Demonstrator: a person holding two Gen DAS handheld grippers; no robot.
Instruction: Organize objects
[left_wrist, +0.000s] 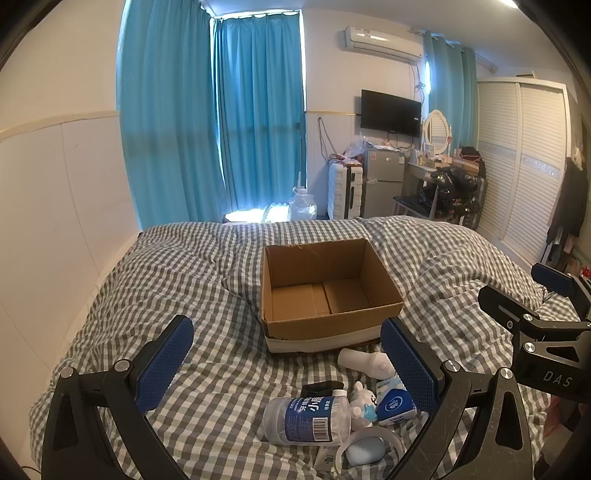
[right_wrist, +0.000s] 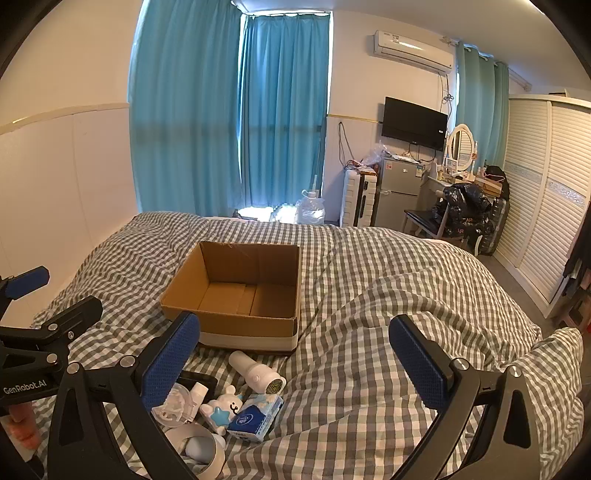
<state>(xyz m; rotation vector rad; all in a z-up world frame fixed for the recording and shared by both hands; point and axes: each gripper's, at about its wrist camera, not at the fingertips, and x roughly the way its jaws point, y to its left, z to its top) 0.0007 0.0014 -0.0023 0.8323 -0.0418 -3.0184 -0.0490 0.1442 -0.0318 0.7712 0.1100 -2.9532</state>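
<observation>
— Where's the room to move?
— Gingham duvet (right_wrist: 369, 280) lies bare right of the open cardboard box (right_wrist: 236, 291) mid-bed.
— And the clutter?
— Near edge, just before the box: lying clear water bottle (left_wrist: 306, 415), white cylinder (right_wrist: 256, 373), bunny toy (right_wrist: 221, 408), tissue pack (right_wrist: 255, 417).
— Grippers?
— Left gripper (left_wrist: 288, 365) and right gripper (right_wrist: 295, 362) both spread wide, holding nothing.

Open-topped cardboard box (left_wrist: 328, 291), unobstructed above
</observation>
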